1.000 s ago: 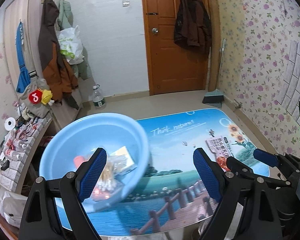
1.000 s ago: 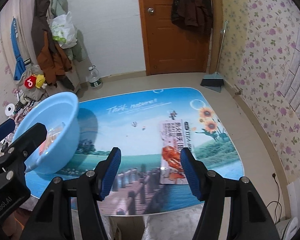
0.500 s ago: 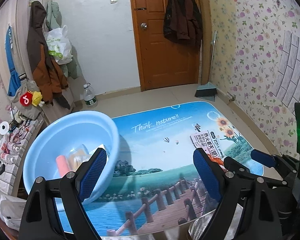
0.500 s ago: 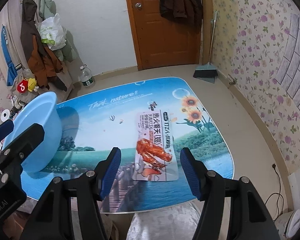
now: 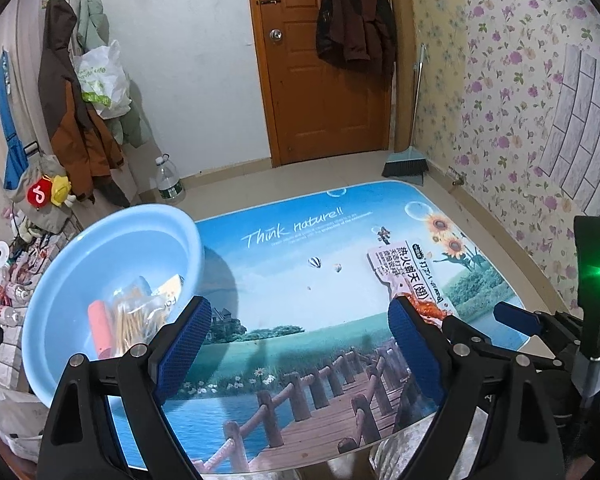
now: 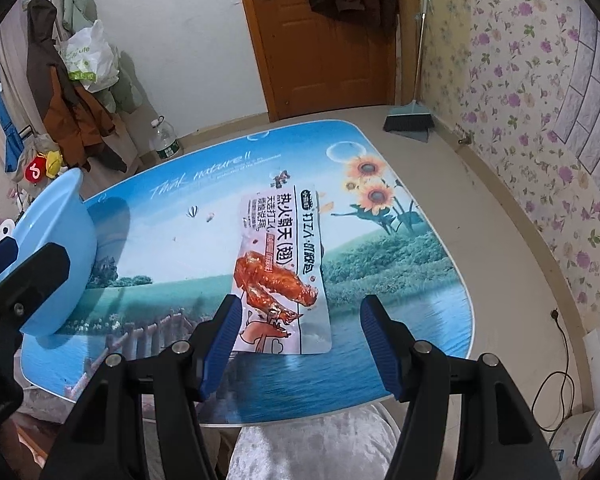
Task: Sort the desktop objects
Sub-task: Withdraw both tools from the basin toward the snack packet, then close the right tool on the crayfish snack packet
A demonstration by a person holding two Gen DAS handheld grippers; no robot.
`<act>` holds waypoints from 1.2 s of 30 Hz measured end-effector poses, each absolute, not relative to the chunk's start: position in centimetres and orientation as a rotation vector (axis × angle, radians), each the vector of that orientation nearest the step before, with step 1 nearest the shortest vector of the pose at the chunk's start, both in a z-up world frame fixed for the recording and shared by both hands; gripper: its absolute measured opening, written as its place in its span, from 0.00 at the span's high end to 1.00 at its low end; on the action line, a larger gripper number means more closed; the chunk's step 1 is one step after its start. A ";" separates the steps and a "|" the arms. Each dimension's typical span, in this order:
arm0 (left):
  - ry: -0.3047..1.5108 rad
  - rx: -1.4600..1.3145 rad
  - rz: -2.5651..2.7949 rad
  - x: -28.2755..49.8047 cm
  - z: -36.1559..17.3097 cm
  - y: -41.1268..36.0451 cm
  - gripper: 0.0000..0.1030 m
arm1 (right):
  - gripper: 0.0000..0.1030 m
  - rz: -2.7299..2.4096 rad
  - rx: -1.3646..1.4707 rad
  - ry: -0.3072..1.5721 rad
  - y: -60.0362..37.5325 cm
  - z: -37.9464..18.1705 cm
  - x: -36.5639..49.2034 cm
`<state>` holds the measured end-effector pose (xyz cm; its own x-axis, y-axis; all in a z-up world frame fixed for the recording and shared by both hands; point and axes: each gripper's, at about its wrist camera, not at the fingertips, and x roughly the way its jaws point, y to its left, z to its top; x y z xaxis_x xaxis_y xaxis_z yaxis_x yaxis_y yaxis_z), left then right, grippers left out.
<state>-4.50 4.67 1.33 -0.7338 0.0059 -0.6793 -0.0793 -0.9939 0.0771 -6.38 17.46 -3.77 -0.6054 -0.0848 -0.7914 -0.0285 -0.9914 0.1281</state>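
A white snack packet [image 6: 284, 264] with a red chicken-wing picture lies flat on the table [image 6: 400, 288]. My right gripper [image 6: 300, 308] hovers open just above the packet's near end, and its pads do not touch it. The same packet [image 5: 408, 276] shows right of my left gripper [image 5: 298, 312], which stands wide open over the middle of the table with nothing between its fingers. A light blue basin [image 5: 80, 264] stands at the table's left edge, holding a red tube, a clear bag of yellow sticks and a small packet. My left finger covers its near rim.
The table top carries a printed landscape picture [image 5: 300, 280]. On the floor beyond stand a water bottle [image 5: 170, 184] and a broom with dustpan [image 5: 406, 164]. Coats hang at the left wall [image 5: 72, 112] and on the door. A person's lap [image 6: 308, 440] sits under the near edge.
Both grippers have sunk towards the table. The packet now reaches between my right fingers. In the left view the basin has slid from the centre to the left, and the blur has gone.
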 end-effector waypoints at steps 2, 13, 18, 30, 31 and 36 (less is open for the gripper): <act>0.156 -1.140 2.873 -4.8 0.9 4.7 0.13 | 0.39 -2.771 1.392 -0.193 17.4 -4.2 -6.6; 0.133 -1.189 2.822 -6.6 -0.8 4.9 0.07 | 0.33 -2.709 1.409 -0.167 16.1 -6.2 -8.3; 0.110 -1.214 2.812 -7.4 -1.5 4.5 0.06 | 0.30 -2.704 1.431 -0.134 15.4 -7.3 -9.1; 0.094 -1.258 2.782 -9.3 -3.2 4.4 0.05 | 0.26 -2.751 1.364 -0.032 14.8 -8.5 -10.4; 0.106 -1.255 2.785 -9.3 -3.3 4.5 0.05 | 0.27 -2.753 1.346 -0.025 14.8 -8.6 -10.3; 0.119 -1.247 2.785 -9.5 -3.4 4.8 0.03 | 0.46 -2.743 1.311 -0.042 15.3 -8.6 -10.3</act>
